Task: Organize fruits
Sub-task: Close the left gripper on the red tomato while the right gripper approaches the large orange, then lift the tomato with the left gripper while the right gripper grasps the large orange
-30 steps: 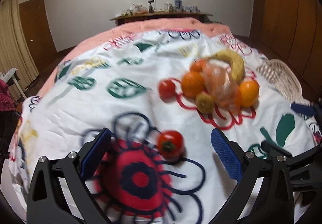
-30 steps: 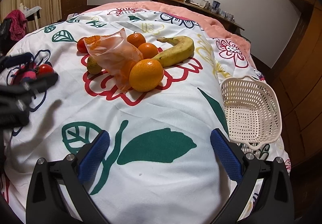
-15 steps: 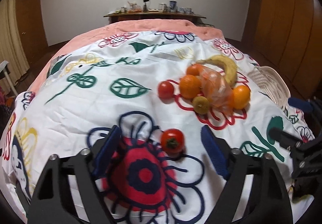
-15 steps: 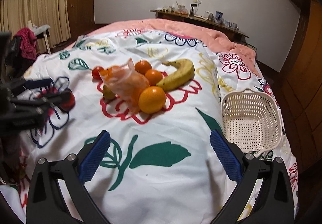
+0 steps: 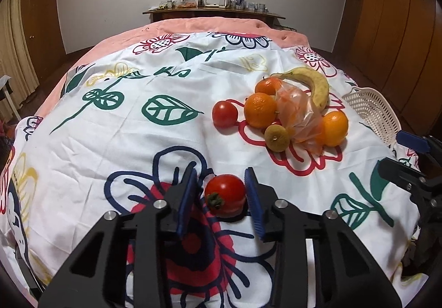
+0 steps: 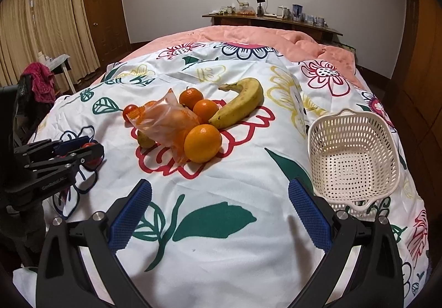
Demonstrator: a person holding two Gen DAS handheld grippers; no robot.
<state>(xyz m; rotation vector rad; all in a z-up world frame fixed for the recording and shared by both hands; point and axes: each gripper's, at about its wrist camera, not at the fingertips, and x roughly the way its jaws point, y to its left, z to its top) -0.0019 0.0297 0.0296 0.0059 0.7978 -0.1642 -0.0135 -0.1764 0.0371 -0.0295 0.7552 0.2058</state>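
**Tomato framed by the left gripper, basket waiting empty**

The tomato [image 5: 225, 194] sits low in the centre of the left wrist frame, on the flowered bedspread [image 5: 165, 142], between the blue pads of the left gripper [image 5: 222, 197]. The jaws stand narrowed around it; a sliver of cloth shows on each side, so I judge they are not pinching yet. The gripper lies low and level, aimed along the bed. The right gripper [image 6: 219, 214] hovers at the bottom of its frame, jaws spread wide over bare cloth, holding nothing. Farther up, the pile of oranges [image 5: 259, 110], a banana [image 5: 317, 84] and a plastic bag [image 5: 299, 111] lies mid-right. The white basket [image 6: 350, 153], right of the right wrist frame, holds no fruit, probably the destination.
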